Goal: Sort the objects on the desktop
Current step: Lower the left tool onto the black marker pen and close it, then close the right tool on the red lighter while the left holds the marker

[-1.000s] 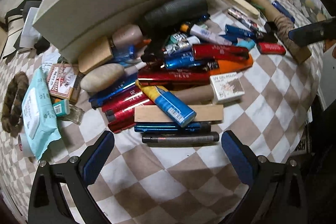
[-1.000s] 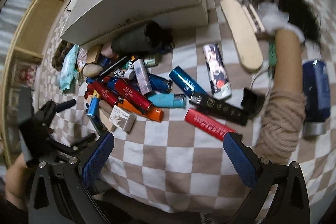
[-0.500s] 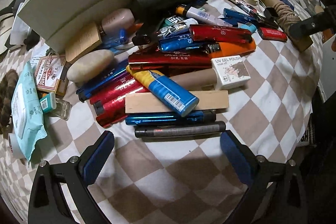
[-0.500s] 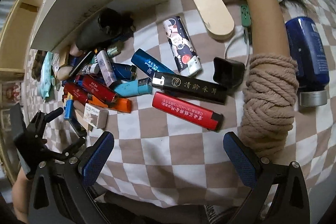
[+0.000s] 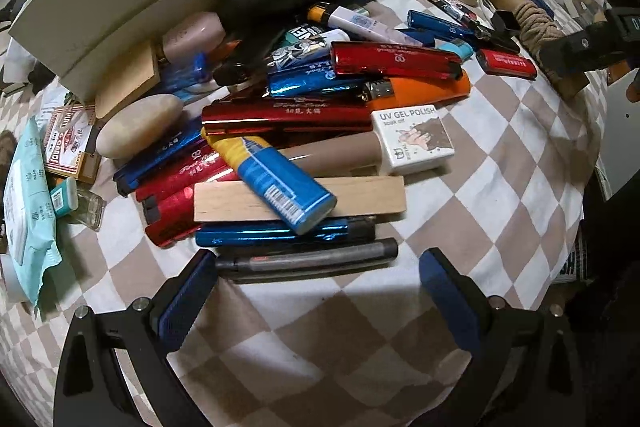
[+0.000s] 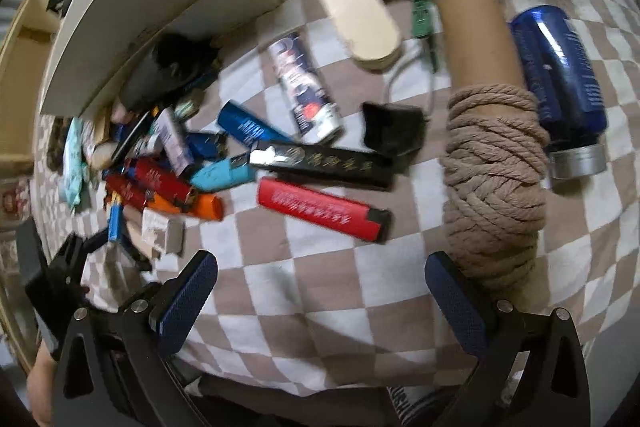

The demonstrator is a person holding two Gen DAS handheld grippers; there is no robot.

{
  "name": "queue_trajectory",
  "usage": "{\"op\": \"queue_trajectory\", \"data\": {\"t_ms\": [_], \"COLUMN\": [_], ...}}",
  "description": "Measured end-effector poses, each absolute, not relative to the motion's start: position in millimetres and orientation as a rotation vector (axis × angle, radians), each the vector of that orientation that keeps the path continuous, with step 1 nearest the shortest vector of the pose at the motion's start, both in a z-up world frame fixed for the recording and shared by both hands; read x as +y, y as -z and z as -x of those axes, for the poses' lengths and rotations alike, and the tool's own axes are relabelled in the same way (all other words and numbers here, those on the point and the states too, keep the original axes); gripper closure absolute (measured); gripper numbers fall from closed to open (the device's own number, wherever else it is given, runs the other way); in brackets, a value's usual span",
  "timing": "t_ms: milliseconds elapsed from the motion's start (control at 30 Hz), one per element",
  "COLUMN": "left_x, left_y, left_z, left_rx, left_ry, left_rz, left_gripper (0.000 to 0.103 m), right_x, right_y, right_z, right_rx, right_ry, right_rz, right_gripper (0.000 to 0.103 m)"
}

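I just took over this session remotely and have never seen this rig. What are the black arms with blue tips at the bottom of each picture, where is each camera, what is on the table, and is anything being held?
There is no robot arm. A person holds a two-finger gripper in each hand, and each picture comes from a fisheye camera on one gripper, looking along its fingers.

The left gripper is open over a heap of lighters and small things on the checkered cloth. Nearest its blue pads lies a dark grey pen-like stick, not gripped. Behind it are a wooden block and a white UV gel polish box.

The right gripper is also open and holds nothing. Ahead of it lie a red lighter, a black lighter and a rope-wrapped tube. This picture is blurred.
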State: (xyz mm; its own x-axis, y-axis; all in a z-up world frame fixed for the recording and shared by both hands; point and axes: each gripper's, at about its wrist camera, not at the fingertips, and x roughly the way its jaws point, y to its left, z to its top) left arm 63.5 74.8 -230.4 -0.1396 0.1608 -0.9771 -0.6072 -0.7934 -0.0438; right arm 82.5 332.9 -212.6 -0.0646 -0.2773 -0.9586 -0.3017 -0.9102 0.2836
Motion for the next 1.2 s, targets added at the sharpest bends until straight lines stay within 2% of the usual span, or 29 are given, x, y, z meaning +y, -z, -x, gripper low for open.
{"op": "queue_trajectory", "data": {"t_ms": [133,433,1200], "left_x": [74,61,38], "left_y": [231,225,213], "left_z": [-60,-55,-65], "left_rx": [0.48,0.445,0.468], "left_ry": [-1.993,-2.017,-1.97], "left_rz": [1.651,1.658,1.612], "left_gripper": [0.003,0.022,0.022], "right_x": [341,332,320], "right_y": [211,214,250], "right_z": [-82,-75,-38], "right_rx": [0.684,0.629,0.555], "right_ry": [-2.17,-2.145,-2.069], "right_rz": [2.091,2.081,2.1], "right_gripper": [0.0,0.0,0.0]}}
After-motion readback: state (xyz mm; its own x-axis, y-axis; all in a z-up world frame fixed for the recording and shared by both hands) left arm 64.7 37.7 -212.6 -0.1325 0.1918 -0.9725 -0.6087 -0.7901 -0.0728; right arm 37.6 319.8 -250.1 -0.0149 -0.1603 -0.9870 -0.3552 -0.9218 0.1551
